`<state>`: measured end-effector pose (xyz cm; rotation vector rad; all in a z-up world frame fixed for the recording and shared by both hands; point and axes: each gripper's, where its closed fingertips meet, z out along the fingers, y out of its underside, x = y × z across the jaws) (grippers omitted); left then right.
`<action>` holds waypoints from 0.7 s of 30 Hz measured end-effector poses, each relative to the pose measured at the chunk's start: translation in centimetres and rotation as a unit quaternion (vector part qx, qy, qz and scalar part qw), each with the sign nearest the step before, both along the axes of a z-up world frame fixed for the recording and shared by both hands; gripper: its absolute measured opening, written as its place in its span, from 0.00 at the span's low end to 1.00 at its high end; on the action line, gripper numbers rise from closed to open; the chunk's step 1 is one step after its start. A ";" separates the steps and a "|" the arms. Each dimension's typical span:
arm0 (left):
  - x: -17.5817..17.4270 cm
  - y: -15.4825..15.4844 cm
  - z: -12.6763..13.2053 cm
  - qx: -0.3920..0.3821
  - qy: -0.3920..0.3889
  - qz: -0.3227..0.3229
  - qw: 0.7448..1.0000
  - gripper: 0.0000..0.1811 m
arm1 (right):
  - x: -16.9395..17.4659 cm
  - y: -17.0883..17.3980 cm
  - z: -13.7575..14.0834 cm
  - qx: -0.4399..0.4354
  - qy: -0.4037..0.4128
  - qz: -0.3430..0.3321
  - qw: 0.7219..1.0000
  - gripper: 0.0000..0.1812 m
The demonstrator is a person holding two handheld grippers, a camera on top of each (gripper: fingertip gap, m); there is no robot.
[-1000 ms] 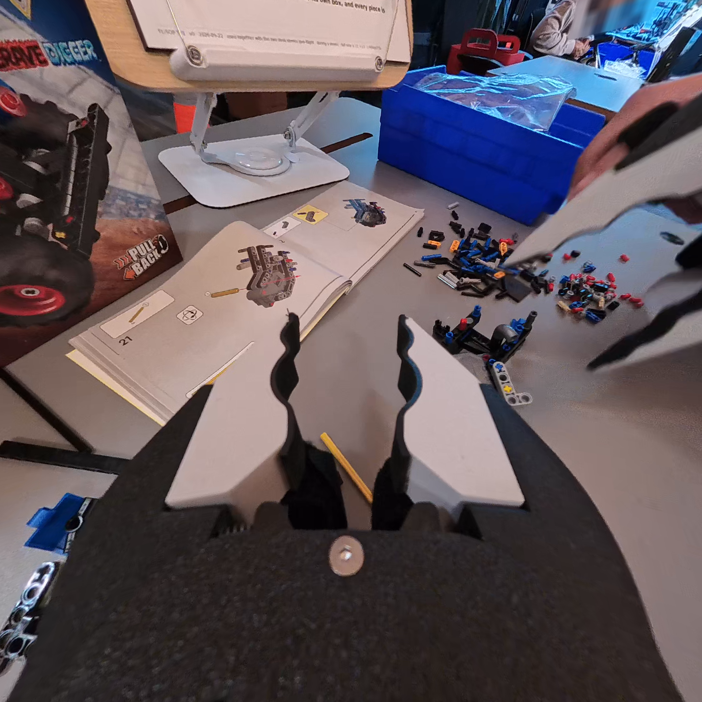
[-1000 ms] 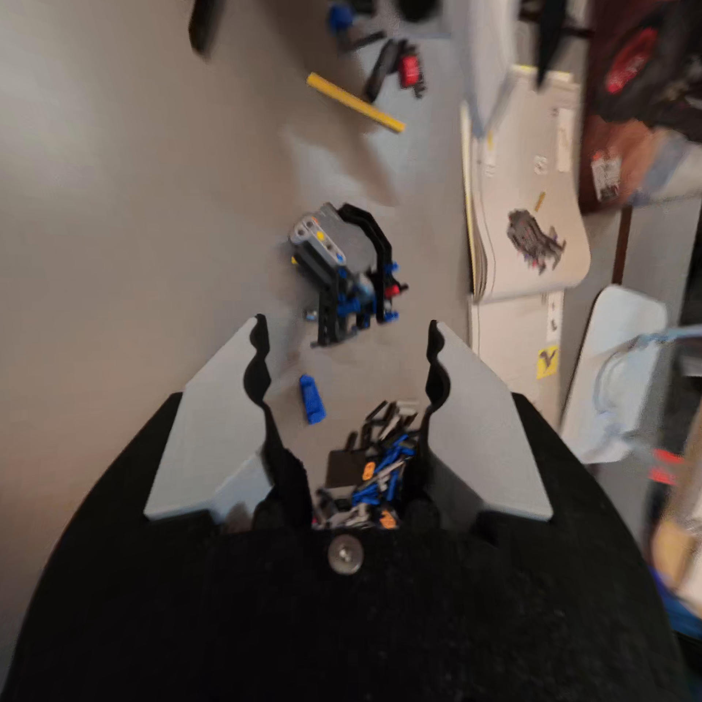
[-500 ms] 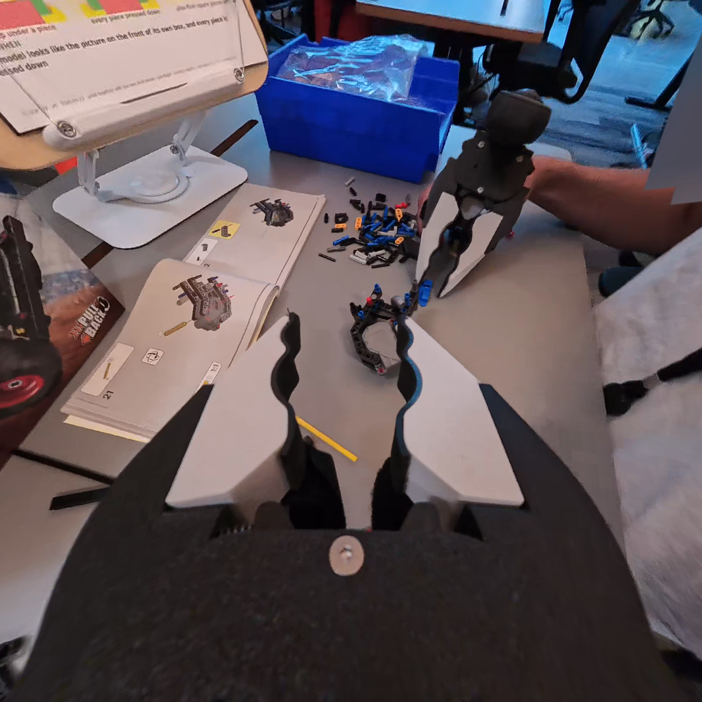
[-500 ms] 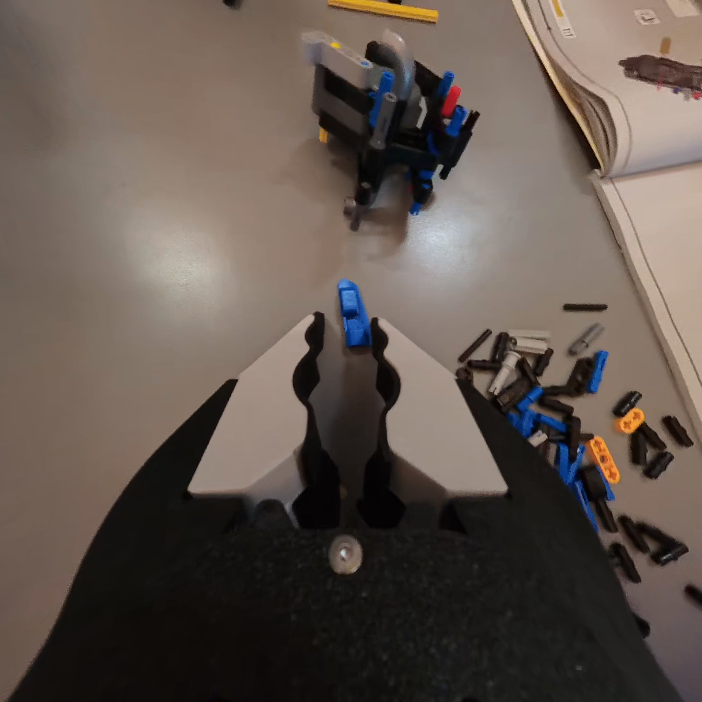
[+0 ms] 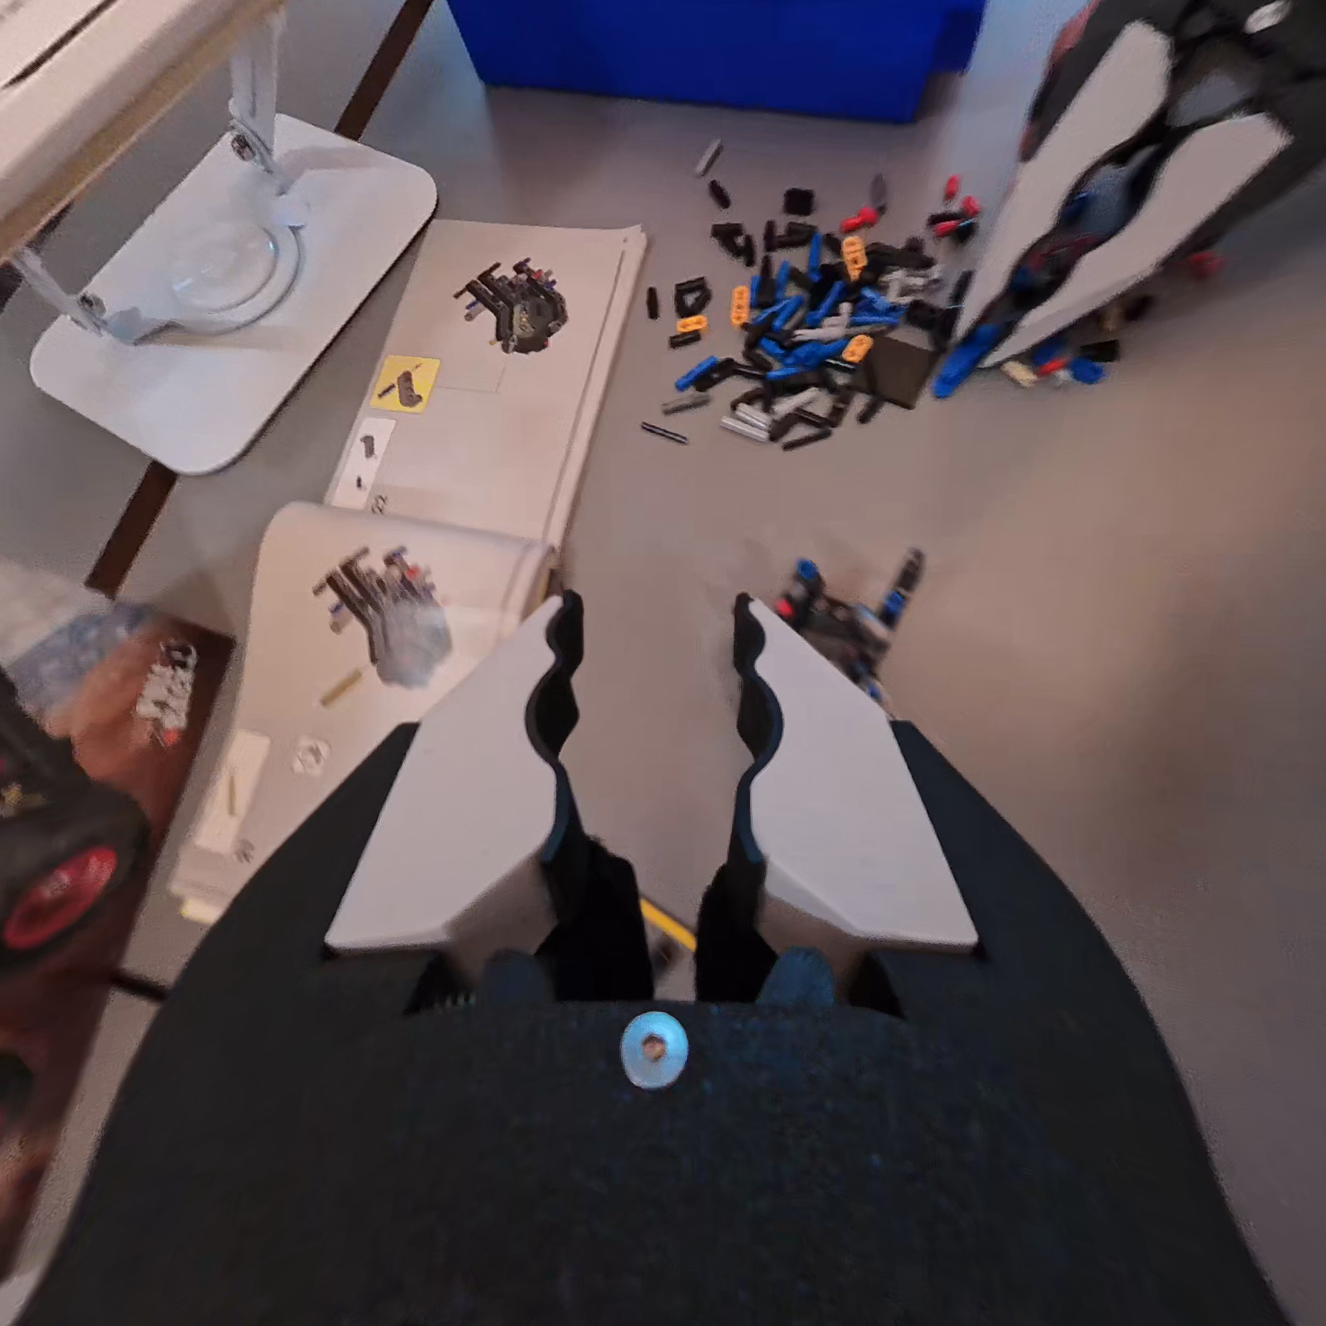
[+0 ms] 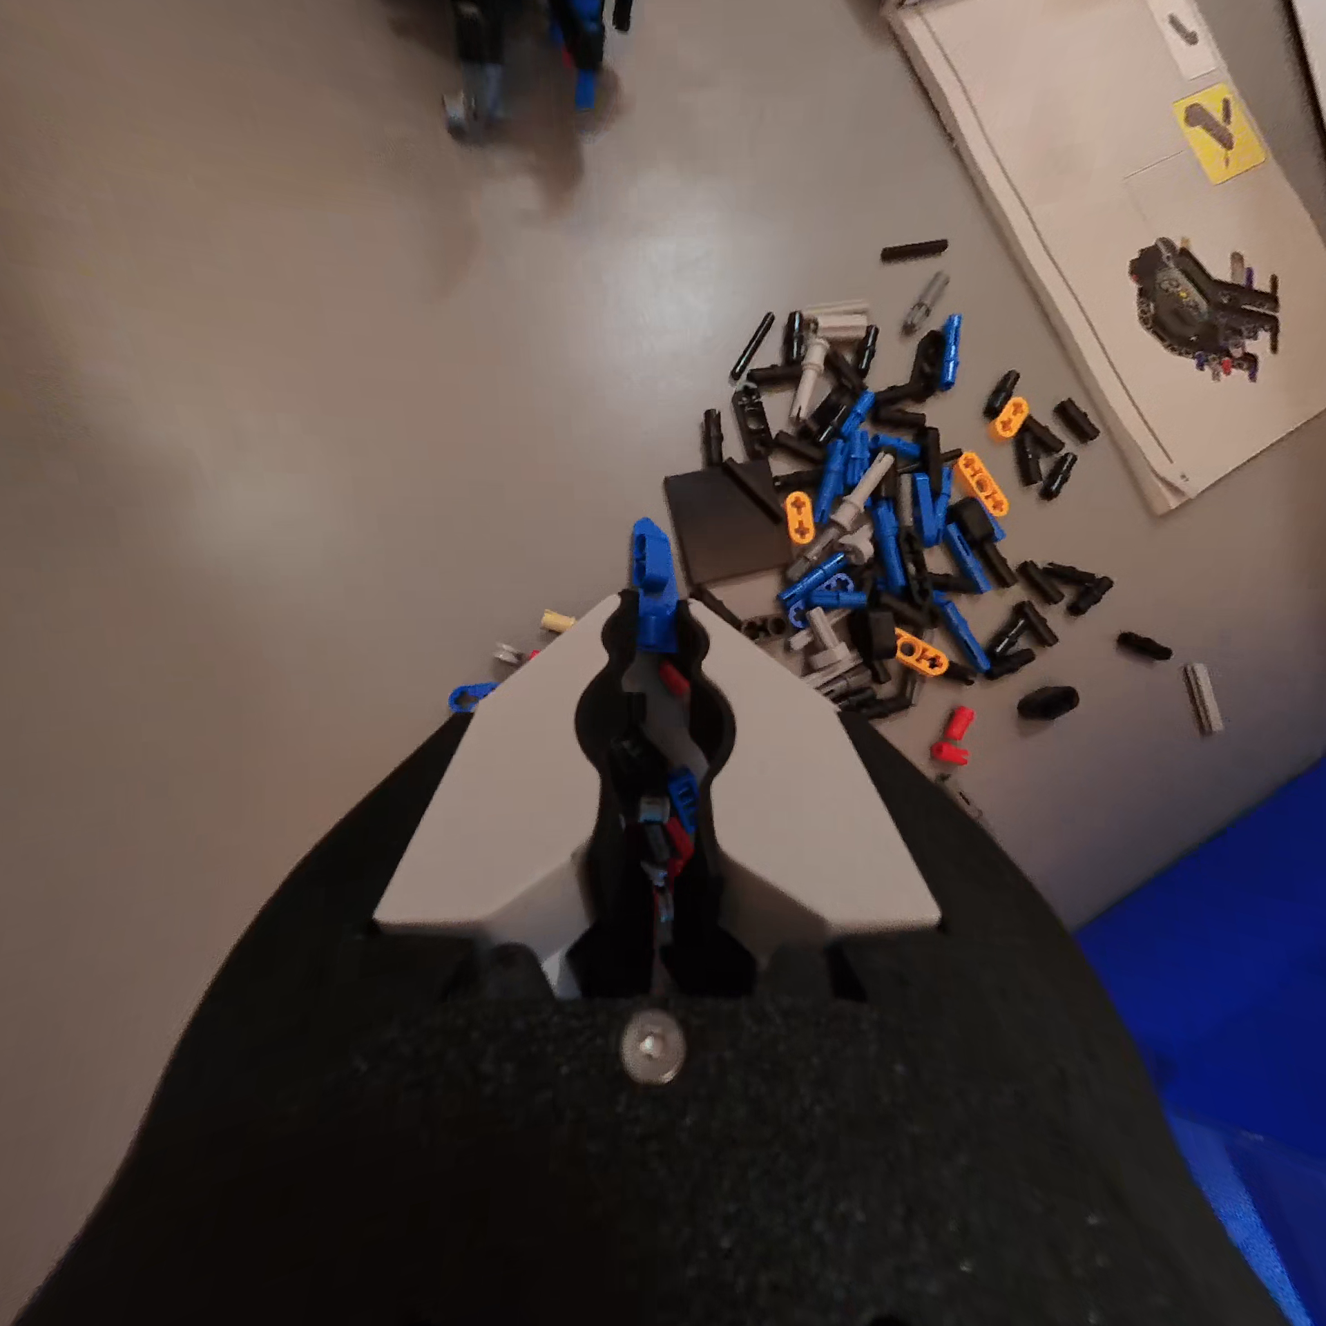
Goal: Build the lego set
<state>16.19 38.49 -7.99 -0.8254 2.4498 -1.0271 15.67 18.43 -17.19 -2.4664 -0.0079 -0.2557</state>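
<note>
Table [image 6: 287,430]: bare grey room ahead-left of the right gripper; blue bin edge [image 6: 1220,969] behind-right.
Assembly [image 5: 847,624]: just right of the left gripper [image 5: 653,610], which is wide and empty.
Loose pieces [image 6: 882,502]: ahead-right (crowded).
Blue connector [image 6: 653,581]: pinched in the right gripper [image 6: 656,610]; carry it level, I judge, approaching the assembly across bare table.

Left wrist camera sits high over the grey table [image 5: 1076,646], tilted down, facing the loose parts pile [image 5: 803,323] from well back. Right wrist camera hangs close beside that pile [image 6: 882,516], looking steeply down. Both views share the pile, the open instruction booklet [image 5: 495,402] [image 6: 1119,237] beside it and the partly built model [image 5: 847,617] [image 6: 531,43].
</note>
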 end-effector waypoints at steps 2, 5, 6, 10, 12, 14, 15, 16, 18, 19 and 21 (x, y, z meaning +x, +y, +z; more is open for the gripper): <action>3.3 -1.7 -0.8 0.021 0.002 -0.007 1.000 0.23 | 0.1 -0.3 0.1 0.010 0.012 -0.008 1.000 0.06; 8.3 -5.1 -2.4 0.051 0.013 -0.024 0.998 0.25 | 0.0 -0.2 1.9 0.073 0.029 -0.020 0.997 0.12; 10.0 -6.2 -3.1 0.062 0.017 -0.028 0.998 0.26 | 0.3 -0.3 2.7 0.099 0.026 -0.029 0.994 0.13; 14.9 -11.4 -4.9 0.077 0.017 -0.047 0.996 0.29 | 2.2 -1.2 5.7 0.218 -0.022 -0.083 0.972 0.12; 16.4 -13.5 -5.4 0.078 0.010 -0.051 0.996 0.29 | 2.8 -1.9 6.8 0.264 -0.045 -0.107 0.958 0.11; 17.0 -15.1 -6.1 0.072 0.019 -0.054 0.996 0.30 | 3.2 -2.5 7.6 0.301 -0.058 -0.125 0.944 0.10; 17.3 -15.7 -6.5 0.073 0.019 -0.054 0.996 0.30 | 3.3 -2.7 7.8 0.313 -0.055 -0.128 0.939 0.09; 17.7 -16.0 -6.8 0.076 0.017 -0.052 0.996 0.30 | 3.3 -2.8 7.7 0.318 -0.047 -0.127 0.938 0.09; 18.2 -16.4 -7.3 0.073 0.020 -0.048 0.996 0.30 | 3.3 -2.9 7.5 0.315 -0.041 -0.124 0.940 0.10; 18.3 -16.5 -7.7 0.072 0.025 -0.047 0.996 0.29 | 3.3 -3.0 7.3 0.311 -0.042 -0.122 0.942 0.10; 18.6 -16.4 -8.2 0.071 0.032 -0.042 0.996 0.29 | 3.3 -3.2 7.1 0.307 -0.044 -0.122 0.943 0.10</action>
